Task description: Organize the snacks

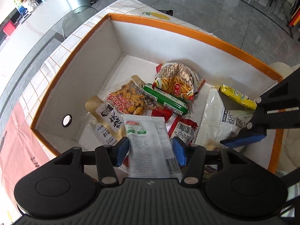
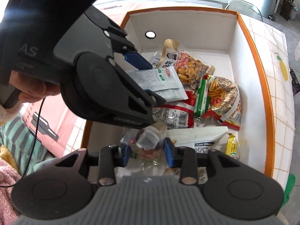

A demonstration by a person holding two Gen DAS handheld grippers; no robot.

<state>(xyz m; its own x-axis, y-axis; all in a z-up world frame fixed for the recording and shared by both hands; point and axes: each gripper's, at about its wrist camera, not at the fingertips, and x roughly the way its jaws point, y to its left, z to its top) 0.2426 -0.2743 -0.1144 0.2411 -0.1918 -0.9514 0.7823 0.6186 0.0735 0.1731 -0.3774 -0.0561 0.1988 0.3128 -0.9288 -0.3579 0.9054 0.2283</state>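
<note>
Placing step, by judgement — left gripper closed on white packet above orange box of snacks; right gripper open, empty, over near corner. Next: lower, release gently.

Both pictures are bright with daylight. The white inside walls of the orange-rimmed cardboard box glow, and soft shadows fall beside the snack packets. The shiny grey stone floor shows glare at 1 o'clock. Straight edges bend toward the corners. In the right wrist view, the big black plastic gripper at 10 o'clock looks blurry.
</note>
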